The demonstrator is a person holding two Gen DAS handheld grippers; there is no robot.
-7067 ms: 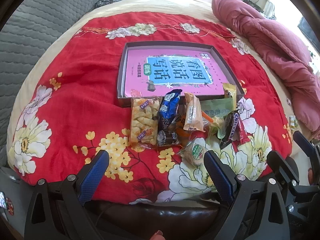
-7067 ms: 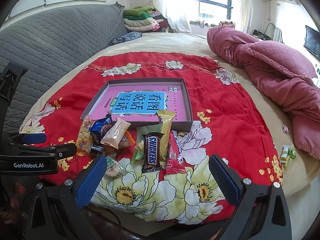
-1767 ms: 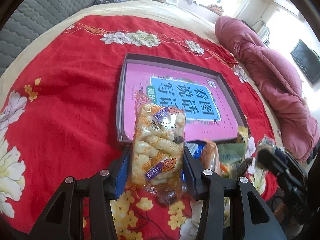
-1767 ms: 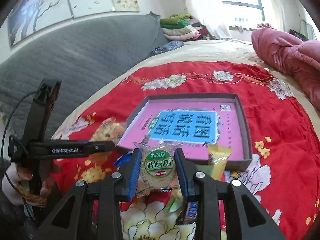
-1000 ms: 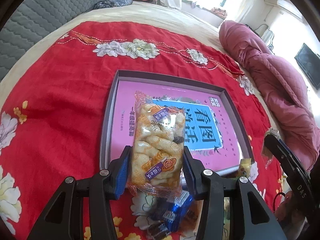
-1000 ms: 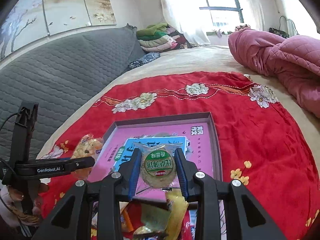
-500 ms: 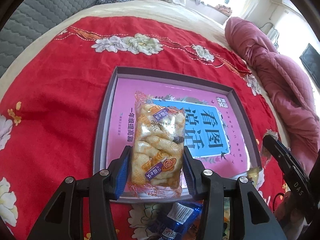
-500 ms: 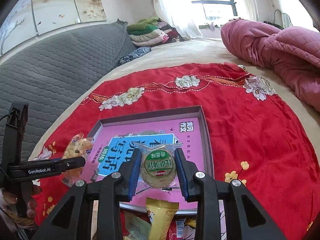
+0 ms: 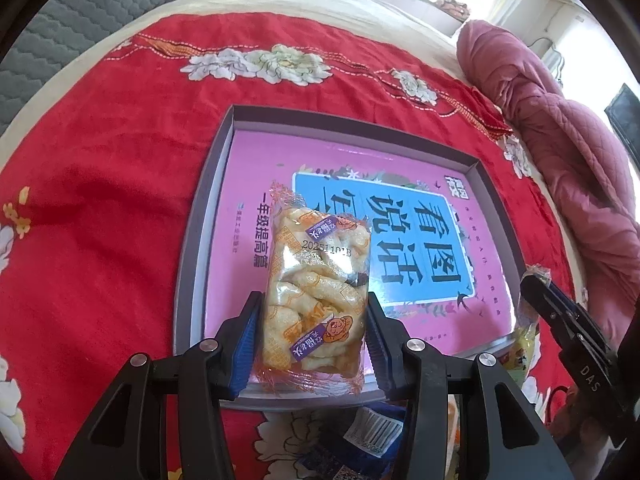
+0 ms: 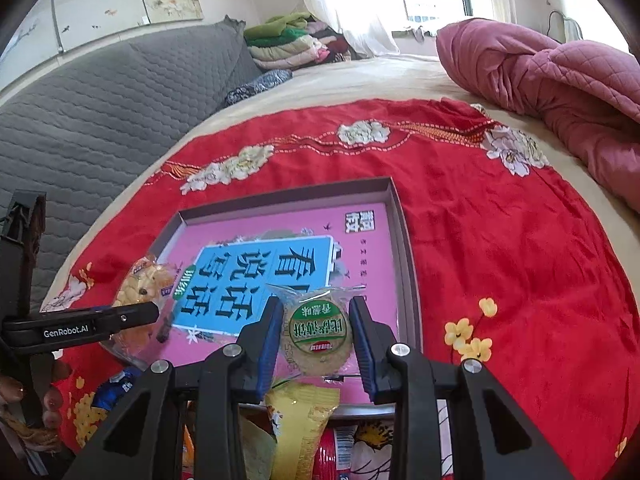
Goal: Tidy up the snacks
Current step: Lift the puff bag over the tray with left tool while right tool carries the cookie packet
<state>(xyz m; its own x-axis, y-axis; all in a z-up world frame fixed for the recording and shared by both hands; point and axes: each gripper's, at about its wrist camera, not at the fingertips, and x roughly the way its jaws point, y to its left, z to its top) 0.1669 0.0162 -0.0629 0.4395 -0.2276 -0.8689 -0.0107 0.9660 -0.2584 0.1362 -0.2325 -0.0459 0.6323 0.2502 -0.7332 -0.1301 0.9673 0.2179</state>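
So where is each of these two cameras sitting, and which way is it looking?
Left wrist: rides on the left gripper, looking down over its fingers and their puffed-snack bag into the tray; the right gripper edges in.
Right wrist: rides on the right gripper, looking across its round cracker pack at the bed; the left gripper and a hand show.
Shared: tray, red cloth, both packs.

Black gripper (image 9: pixel 312 344) frames, blue-padded jaws, silver screws.
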